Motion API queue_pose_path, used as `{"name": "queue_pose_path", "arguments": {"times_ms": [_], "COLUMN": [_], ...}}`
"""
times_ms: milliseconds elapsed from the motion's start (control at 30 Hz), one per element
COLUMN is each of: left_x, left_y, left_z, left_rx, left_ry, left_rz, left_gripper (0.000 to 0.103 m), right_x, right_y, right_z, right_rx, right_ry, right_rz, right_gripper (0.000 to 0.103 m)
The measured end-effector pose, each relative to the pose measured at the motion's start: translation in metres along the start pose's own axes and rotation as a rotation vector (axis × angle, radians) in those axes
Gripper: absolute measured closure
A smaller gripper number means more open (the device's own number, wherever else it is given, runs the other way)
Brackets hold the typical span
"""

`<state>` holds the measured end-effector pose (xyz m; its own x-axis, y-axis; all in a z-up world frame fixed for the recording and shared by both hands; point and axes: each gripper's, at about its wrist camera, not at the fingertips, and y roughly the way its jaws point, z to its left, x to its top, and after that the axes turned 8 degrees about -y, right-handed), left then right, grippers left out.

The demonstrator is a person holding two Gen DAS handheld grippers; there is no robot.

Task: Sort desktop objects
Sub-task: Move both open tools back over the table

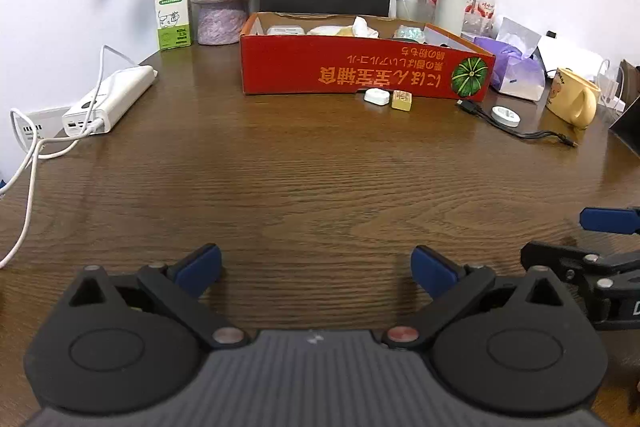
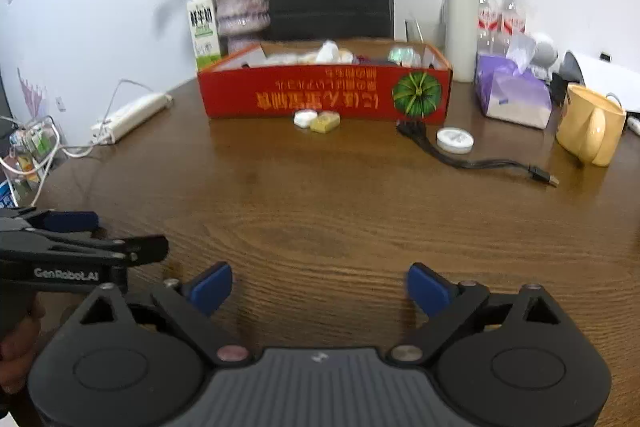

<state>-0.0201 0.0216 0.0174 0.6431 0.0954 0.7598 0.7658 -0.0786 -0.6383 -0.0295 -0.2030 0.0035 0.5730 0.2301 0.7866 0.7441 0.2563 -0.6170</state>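
My left hand-held gripper [image 1: 316, 267] and right hand-held gripper [image 2: 319, 287] hover over bare table [image 1: 280, 179], jaws apart, empty. Loose white case [image 2: 305, 118], yellow block [image 2: 326, 123], possibly eraser, black cable [image 2: 480, 161] lie before red box [image 2: 320, 95]. Approach stage; next I reach forward.

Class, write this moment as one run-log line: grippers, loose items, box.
left gripper: open, empty | right gripper: open, empty | white case, yellow block, black cable: outside red box

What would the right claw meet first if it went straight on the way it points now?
Probably the bare wooden table: the open, empty right claw tilts downward. If it cleared the tabletop, the small white case and yellow block before the red box come next; depth is unclear.
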Motion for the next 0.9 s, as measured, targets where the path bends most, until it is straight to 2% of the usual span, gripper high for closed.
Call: {"name": "queue_pose_path", "arguments": {"times_ms": [233, 800, 900], "left_x": [-0.001, 0.001, 0.008], "left_y": [0.002, 0.005, 0.009], "left_z": [-0.006, -0.006, -0.003], "left_rx": [0.011, 0.008, -0.015], "left_ry": [0.027, 0.029, 0.000], "left_rz": [0.004, 0.008, 0.008], "left_gripper": [0.000, 0.000, 0.000], "right_x": [0.000, 0.003, 0.008], "right_y": [0.002, 0.009, 0.014], "right_z": [-0.006, -0.012, -0.020], "right_rx": [0.001, 0.002, -0.035], "right_ry": [0.039, 0.044, 0.031], "right_rz": [0.001, 0.011, 0.008], "right_gripper": [0.008, 0.008, 0.008]}}
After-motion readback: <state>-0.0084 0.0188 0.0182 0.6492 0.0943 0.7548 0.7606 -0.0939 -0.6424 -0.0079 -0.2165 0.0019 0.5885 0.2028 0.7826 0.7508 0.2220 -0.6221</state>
